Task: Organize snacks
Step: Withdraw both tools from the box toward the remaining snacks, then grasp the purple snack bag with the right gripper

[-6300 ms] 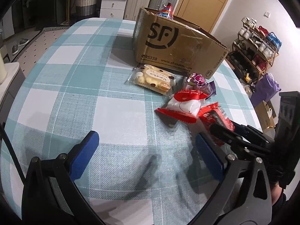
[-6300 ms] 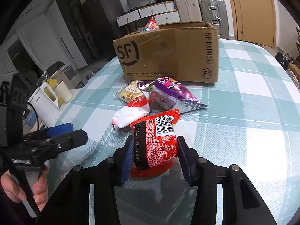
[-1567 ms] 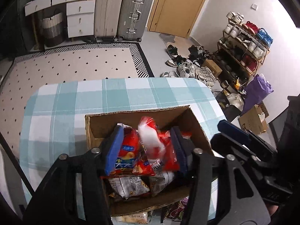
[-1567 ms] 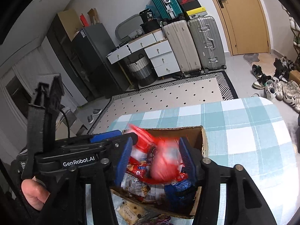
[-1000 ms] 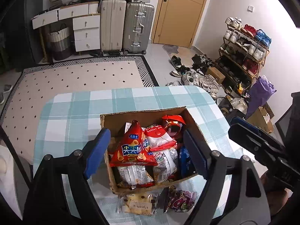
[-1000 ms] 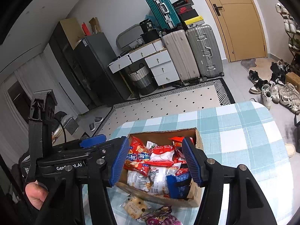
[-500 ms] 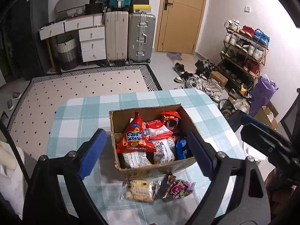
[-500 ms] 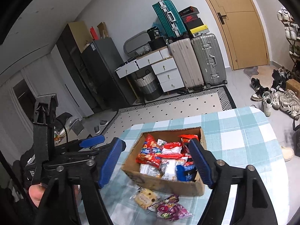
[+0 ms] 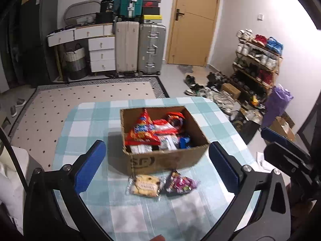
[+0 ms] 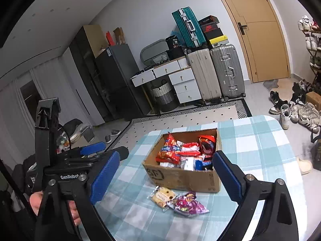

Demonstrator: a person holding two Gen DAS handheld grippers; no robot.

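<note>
A brown cardboard box [image 9: 166, 160] stands on the checked table [image 9: 90, 128], filled with several snack packets, a red chip bag [image 9: 142, 130] on top. It also shows in the right wrist view [image 10: 180, 179]. Two packets lie on the table in front of it: a clear biscuit pack [image 9: 144, 185] [image 10: 162, 196] and a purple pack [image 9: 181, 182] [image 10: 188, 203]. My left gripper [image 9: 158, 164] is open and empty, held high above the table. My right gripper [image 10: 166, 176] is open and empty, also high above it; its blue finger [image 9: 274, 135] shows at the right of the left wrist view.
The table's rounded edges drop to the floor on all sides. Suitcases [image 9: 140, 48], white drawers [image 9: 100, 52] and a door [image 9: 192, 22] stand at the far wall. A shoe rack [image 9: 256, 60] and loose shoes are at the right.
Both grippers let their red packets go into the box, opened wide and drew up and back. The box now looks smaller, and the two packets in front of it are in view.
</note>
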